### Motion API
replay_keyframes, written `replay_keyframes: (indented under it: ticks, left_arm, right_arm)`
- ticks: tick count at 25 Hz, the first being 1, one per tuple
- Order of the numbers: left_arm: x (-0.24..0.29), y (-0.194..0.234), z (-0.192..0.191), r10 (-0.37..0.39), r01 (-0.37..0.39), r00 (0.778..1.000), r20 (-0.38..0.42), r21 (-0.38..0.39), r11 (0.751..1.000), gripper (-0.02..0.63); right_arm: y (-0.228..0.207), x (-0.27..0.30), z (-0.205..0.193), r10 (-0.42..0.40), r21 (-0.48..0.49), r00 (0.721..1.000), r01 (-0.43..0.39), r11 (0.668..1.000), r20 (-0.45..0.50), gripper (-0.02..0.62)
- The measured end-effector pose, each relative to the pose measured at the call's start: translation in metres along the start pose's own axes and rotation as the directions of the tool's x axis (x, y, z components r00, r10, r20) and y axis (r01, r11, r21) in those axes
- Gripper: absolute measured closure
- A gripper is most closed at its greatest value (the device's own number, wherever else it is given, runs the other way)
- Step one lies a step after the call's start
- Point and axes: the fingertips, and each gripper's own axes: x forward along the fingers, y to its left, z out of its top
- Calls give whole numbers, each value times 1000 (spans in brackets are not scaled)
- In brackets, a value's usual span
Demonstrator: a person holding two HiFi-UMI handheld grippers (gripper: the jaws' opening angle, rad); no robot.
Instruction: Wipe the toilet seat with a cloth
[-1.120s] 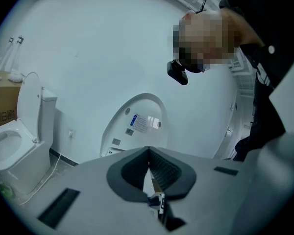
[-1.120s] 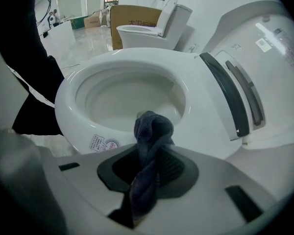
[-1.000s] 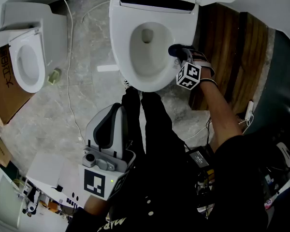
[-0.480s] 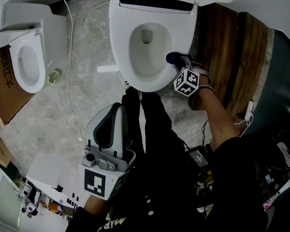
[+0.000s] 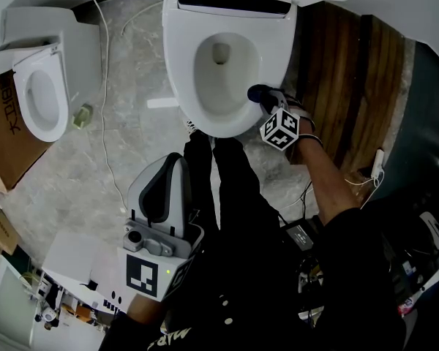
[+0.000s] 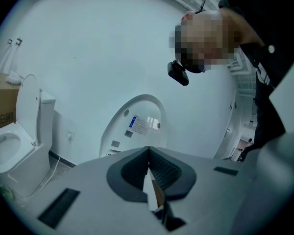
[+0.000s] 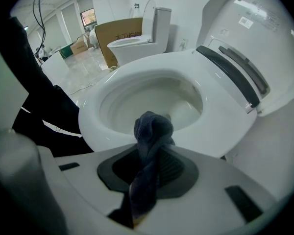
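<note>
at the right front of the white toilet seat (image 5: pixel 177 86), the right gripper (image 5: pixel 268 102) is clamped on a dark blue cloth (image 5: pixel 255 92), whose bunched end sits on the seat beside the bowl opening. lower down, in front of the toilet by the person's legs, the left gripper (image 5: pixel 174 168) has its jaws pressed together on nothing.

Glossy white toilet seat (image 7: pixel 224 110), dark nubbly cloth (image 7: pixel 152 127), polished grey marbled floor (image 5: pixel 135 146), dark wood boards (image 5: pixel 351 86)
</note>
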Motion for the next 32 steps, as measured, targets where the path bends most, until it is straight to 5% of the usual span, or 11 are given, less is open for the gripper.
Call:
replay_keyframes:
  ticks: [32]
  left_arm:
    - [-4, 4, -6, 10, -10, 1000, -3, -10, 1000, 598]
  right_arm:
    - [109, -4, 7, 242, -37, 969, -241, 970, 45, 511]
